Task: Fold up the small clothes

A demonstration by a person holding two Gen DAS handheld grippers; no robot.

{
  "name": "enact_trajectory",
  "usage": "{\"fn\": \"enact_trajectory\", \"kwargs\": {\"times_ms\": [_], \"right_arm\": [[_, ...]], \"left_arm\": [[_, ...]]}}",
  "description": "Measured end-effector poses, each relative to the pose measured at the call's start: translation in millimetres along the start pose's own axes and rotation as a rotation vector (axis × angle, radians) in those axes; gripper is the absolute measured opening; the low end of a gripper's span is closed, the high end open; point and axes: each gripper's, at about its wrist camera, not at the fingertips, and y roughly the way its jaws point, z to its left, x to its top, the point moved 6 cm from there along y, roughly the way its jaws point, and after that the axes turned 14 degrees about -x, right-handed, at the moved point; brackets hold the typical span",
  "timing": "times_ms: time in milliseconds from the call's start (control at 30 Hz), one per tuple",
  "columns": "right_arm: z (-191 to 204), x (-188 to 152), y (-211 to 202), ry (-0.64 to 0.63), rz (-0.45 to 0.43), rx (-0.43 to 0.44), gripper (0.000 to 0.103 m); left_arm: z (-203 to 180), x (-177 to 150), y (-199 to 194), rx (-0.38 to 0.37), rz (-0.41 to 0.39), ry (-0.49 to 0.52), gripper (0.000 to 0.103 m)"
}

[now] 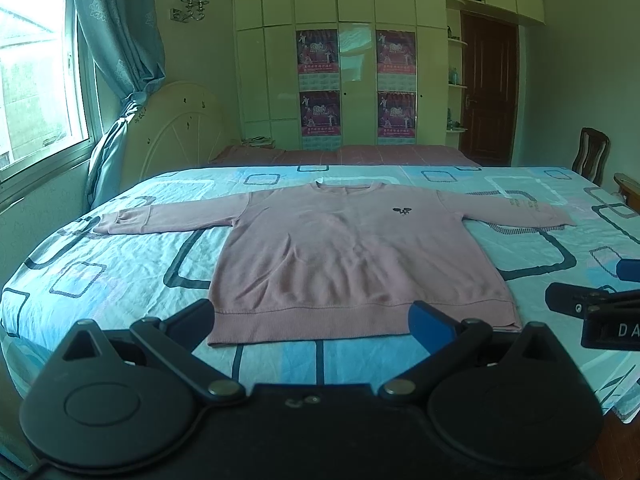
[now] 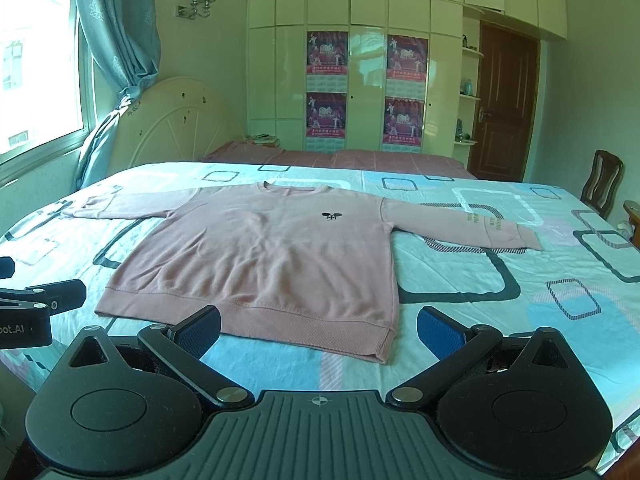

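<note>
pink sweatshirt (image 1: 352,256) lies flat on the bedspread (image 1: 120,264) at 12 o'clock, no fold made; left gripper (image 1: 316,320) and right gripper (image 2: 318,326) both gape, holding nothing

The black left gripper (image 1: 314,320) and black right gripper (image 2: 318,330) hover side by side, blue-padded fingers (image 2: 440,336) spread wide, holding nothing.

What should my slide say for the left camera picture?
Pink sweatshirt lies flat on the bed; open left gripper at its hem.
</note>
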Motion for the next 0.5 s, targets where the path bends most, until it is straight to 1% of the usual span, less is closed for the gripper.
{"fn": "enact_trajectory", "kwargs": {"times_ms": [133,267,367,433,500], "right_arm": [[0.4,4.3,6.2,0.005,-0.003,-0.007,0.103],[-2.9,14.2,18.4,0.023,-0.005,-0.026,0.103],[-4.3,22.4,32.4,0.031,0.0,-0.042,0.103],[-3.8,26.9,43.8,0.032,0.005,-0.053,0.103],[-2.3,30.5,55.8,0.037,0.012,-0.065,0.103]], "left_arm": [[3.1,4.0,4.6,0.001,-0.002,0.007,0.103],[6.9,12.7,17.8,-0.008,-0.001,0.012,0.103],[11.0,21.1,29.5,-0.027,-0.004,0.009,0.103],[15.9,26.1,38.3,-0.019,-0.017,0.004,0.103],[21.7,29.6,49.7,-0.017,-0.014,0.001,0.103]]}}
